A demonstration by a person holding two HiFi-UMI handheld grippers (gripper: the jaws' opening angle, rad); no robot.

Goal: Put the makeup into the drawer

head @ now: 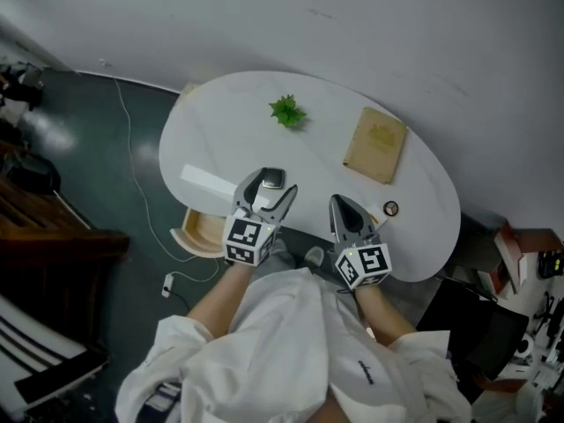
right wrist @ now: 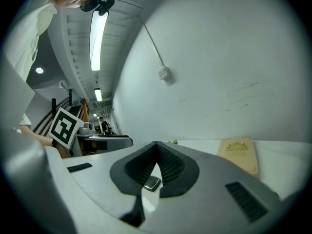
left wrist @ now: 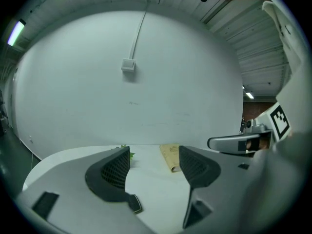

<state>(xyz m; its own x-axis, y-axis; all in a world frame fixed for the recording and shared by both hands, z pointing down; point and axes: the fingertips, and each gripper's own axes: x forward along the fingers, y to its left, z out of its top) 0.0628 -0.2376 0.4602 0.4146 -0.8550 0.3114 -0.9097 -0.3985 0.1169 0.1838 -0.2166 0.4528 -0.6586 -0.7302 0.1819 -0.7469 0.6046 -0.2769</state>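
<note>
**Makeup** (head: 390,208): small round piece, probably a compact, on the tabletop (head: 220,139), just nearer than the tan booklet (head: 376,144).
**Right tool** (head: 339,201): clenched, empty, beside it. It should open before straddling it.
**Left tool** (head: 273,181): released, empty, farther from the booklet.
**Drawer** (head: 199,233): open, farthest from the booklet.
**Writing**: booklet emblem illegible.
</note>
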